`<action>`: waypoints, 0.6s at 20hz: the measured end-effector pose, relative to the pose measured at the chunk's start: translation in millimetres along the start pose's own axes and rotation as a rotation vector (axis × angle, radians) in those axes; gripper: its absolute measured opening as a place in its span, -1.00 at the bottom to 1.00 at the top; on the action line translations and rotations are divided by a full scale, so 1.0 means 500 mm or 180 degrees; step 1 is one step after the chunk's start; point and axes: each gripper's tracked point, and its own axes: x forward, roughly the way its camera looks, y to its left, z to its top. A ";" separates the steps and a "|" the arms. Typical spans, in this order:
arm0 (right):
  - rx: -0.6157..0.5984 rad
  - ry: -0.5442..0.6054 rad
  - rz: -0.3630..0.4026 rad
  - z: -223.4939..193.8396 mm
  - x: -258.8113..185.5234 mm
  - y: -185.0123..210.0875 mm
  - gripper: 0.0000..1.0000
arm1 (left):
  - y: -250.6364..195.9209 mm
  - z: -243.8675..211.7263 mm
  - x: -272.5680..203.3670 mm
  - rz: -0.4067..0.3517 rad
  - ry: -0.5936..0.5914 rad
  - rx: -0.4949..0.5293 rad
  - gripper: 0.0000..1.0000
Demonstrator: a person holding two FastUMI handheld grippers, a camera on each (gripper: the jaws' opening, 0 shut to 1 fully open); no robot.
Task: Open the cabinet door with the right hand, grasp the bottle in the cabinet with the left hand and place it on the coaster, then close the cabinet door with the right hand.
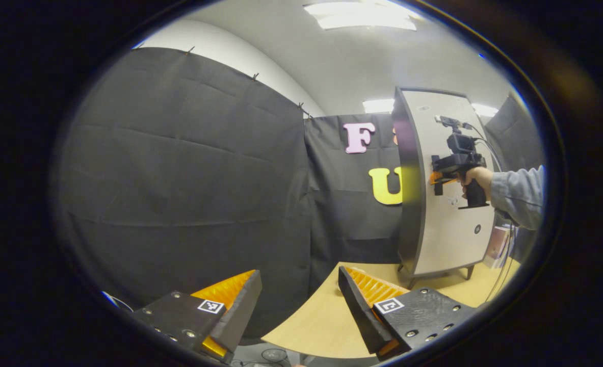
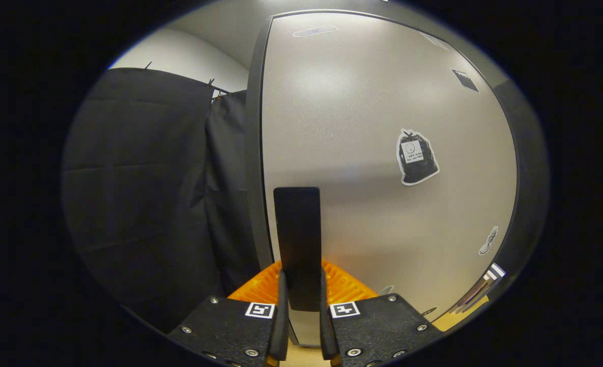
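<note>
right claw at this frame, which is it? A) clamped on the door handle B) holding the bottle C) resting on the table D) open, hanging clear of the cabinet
A: in the right gripper view the right claw has both fingers pressed on the dark upright handle of the cabinet door; the left gripper view shows it at the door too.

- My left claw [image 1: 298, 306] hangs low, its two fingers spread wide apart with nothing between them.
- My right claw [image 2: 301, 306] has its fingers pinched narrowly together, level and pointing forward.
- From the left gripper view, my hand [image 1: 477, 178] grips the right claw's handle, sleeved forearm outstretched.
</note>
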 end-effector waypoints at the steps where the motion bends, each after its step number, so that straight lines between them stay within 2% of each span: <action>1: -0.0008 0.0020 0.0005 -0.002 -0.005 0.000 -0.55 | -0.006 0.004 0.001 -0.0030 -0.0010 -0.0003 0.81; 2: -0.0025 0.0011 0.0020 -0.002 -0.005 -0.002 -0.60 | -0.013 0.005 0.004 -0.0064 -0.0026 0.0003 0.81; 12: 0.0022 -0.0035 0.0276 -0.008 -0.044 -0.016 -0.61 | -0.135 0.009 0.045 -0.0542 -0.0108 -0.0010 0.76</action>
